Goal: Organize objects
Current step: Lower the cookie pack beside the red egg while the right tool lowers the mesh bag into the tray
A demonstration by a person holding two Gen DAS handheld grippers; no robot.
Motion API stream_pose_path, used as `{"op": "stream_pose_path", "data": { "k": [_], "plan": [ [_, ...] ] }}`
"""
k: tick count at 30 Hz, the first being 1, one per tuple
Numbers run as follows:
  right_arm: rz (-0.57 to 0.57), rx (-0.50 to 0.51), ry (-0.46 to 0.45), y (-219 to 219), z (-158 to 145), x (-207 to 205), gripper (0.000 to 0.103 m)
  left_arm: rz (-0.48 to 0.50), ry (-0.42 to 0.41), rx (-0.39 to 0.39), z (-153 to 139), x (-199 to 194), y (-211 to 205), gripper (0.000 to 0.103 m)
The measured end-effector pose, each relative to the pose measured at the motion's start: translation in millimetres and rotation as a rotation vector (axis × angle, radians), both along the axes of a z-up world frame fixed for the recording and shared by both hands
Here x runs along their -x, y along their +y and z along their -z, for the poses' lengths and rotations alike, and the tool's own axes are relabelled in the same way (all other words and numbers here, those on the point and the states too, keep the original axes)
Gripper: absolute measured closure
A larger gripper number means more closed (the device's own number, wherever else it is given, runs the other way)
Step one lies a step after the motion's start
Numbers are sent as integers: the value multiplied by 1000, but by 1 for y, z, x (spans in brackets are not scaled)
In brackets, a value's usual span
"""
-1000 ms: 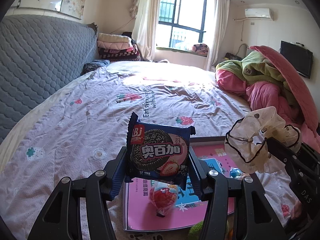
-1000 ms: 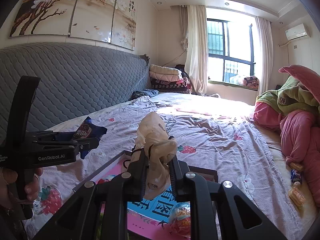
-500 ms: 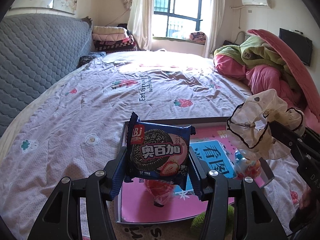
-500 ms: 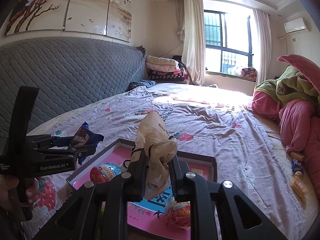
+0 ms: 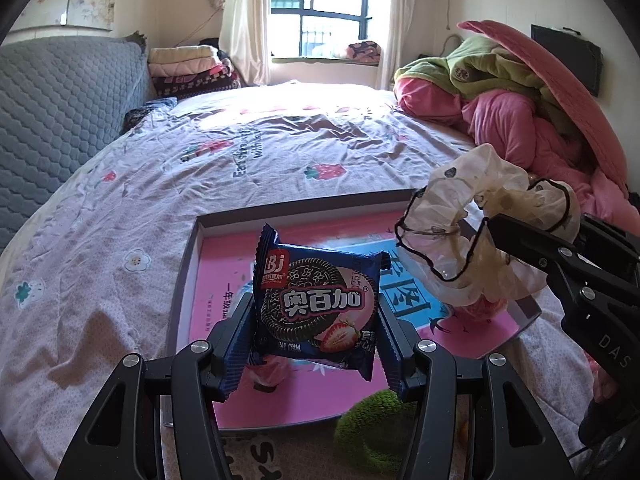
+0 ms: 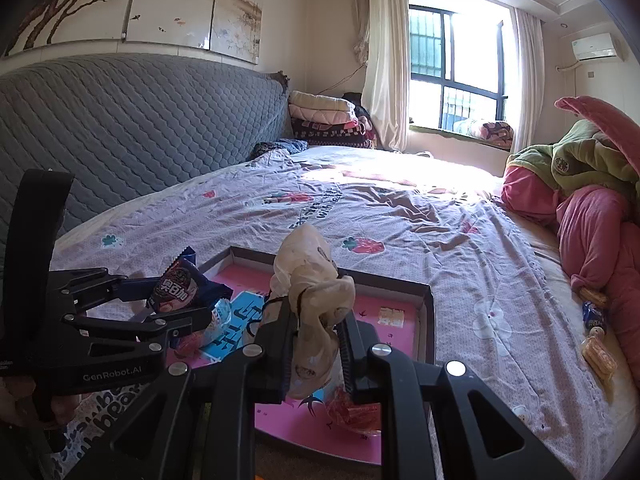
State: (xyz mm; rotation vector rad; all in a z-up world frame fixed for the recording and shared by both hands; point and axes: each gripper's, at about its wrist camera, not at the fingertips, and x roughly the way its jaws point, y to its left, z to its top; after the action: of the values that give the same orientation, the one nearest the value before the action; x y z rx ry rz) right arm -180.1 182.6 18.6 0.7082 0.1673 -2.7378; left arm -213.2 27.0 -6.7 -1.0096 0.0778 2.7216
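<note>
- Left gripper (image 5: 316,320) clenched the blue foil-wrapped strawberry sandwich-biscuit packet (image 5: 318,306) by its side edges, above the shallow dark-rimmed cardboard tray with a pink printed floor (image 5: 182,292); a thin edge grip could let the packet twist free and drop outside the tray.
- Tray contents: a round clear-wrapped red-and-blue sweet (image 6: 218,318) near its left wall and a red crinkled wrapper (image 6: 352,412) near its front.
- Right gripper (image 6: 316,340) clamped tight on the cream sheer black-edged scrunchie (image 6: 312,292), over the tray; the limp fabric might snag on the pads at release.

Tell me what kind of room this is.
A home bedroom: a wide bed with a strawberry-print sheet, a grey quilted headboard and heaped quilts by the window.
</note>
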Motion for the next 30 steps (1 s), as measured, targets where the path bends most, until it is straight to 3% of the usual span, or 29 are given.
{"op": "stream_pose_path", "data": {
  "k": [30],
  "plan": [
    [15,-114,-109,-6,32,7,83,78,-113,16,29,8,20,45]
  ]
}}
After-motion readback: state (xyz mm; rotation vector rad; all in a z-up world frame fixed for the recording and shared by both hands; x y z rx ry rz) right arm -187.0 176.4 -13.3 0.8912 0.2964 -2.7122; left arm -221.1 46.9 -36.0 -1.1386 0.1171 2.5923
